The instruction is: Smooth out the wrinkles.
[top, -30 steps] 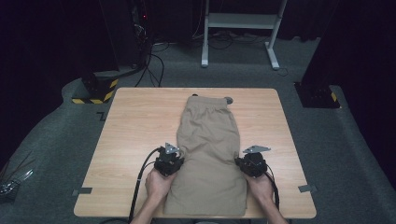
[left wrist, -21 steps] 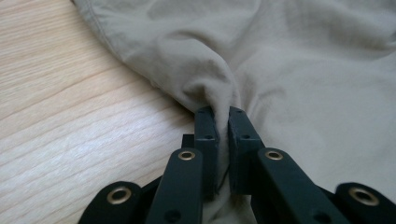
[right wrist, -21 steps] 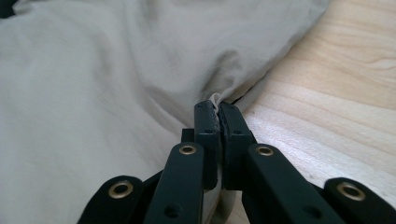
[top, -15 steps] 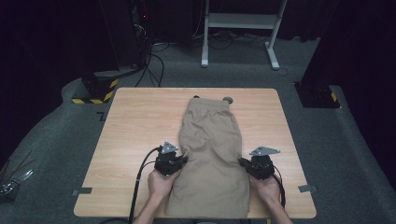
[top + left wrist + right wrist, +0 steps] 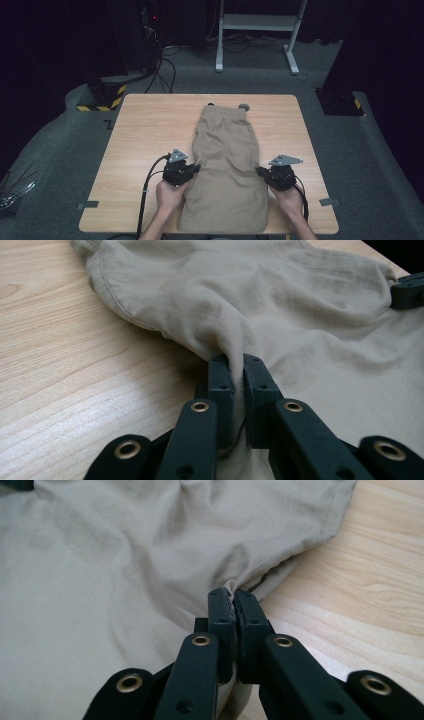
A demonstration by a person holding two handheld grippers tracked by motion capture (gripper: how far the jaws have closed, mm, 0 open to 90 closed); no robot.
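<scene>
A pair of beige cloth shorts [image 5: 227,165] lies flat on the middle of a light wooden table [image 5: 145,130], its elastic waistband at the far end and its leg hems reaching the near edge. The left gripper [image 5: 194,169], black with a grey three-cornered plate on top, sits at the left edge of the shorts, held in the person's left hand [image 5: 169,194]. In the left gripper view its jaws are pressed together on a raised fold of the beige fabric [image 5: 235,347], which puckers up between them. The right gripper [image 5: 261,172], also black with a grey plate, sits at the right edge of the shorts, held in the right hand [image 5: 289,197]. In the right gripper view its jaws are nearly closed on a small pinch of the fabric's edge [image 5: 231,587], with bare wood to the right of it. A black cable [image 5: 147,182] runs from the left gripper toward the near edge of the table. On the grey carpet beyond the far side stands a white metal frame [image 5: 257,22].
</scene>
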